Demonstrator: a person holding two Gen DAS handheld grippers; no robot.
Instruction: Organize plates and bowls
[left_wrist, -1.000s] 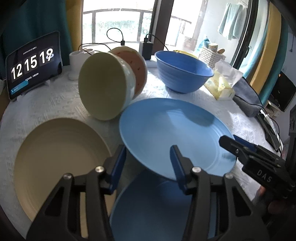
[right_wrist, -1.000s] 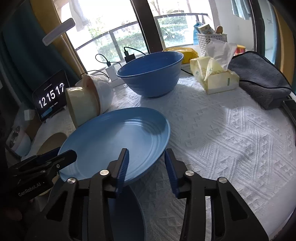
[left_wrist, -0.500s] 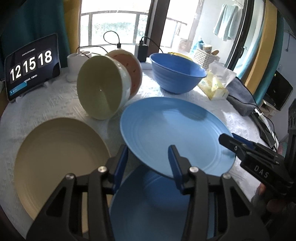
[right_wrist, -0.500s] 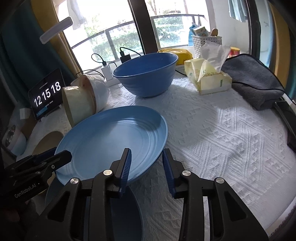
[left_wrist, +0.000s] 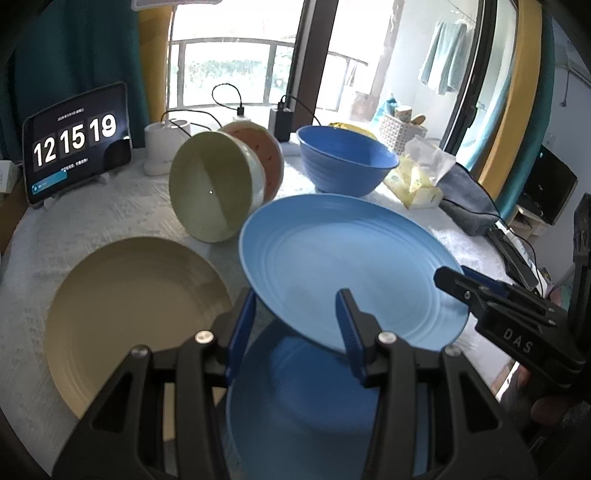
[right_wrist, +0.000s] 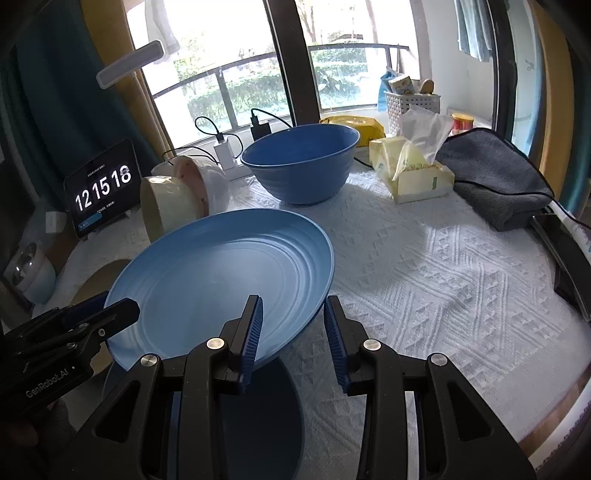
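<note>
The raised blue plate (left_wrist: 351, 266) hides much of the lower blue plate (left_wrist: 295, 398).

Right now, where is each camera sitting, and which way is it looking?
Left wrist: sits on the left claw, looking down across the table at the lifted blue plate, beige plate and clock tablet; the right claw shows.
Right wrist: sits on the right claw, looking at the same plate, tissue box and grey cloth; the left claw shows.
Both share the plate, the blue bowl and the clock.
</note>
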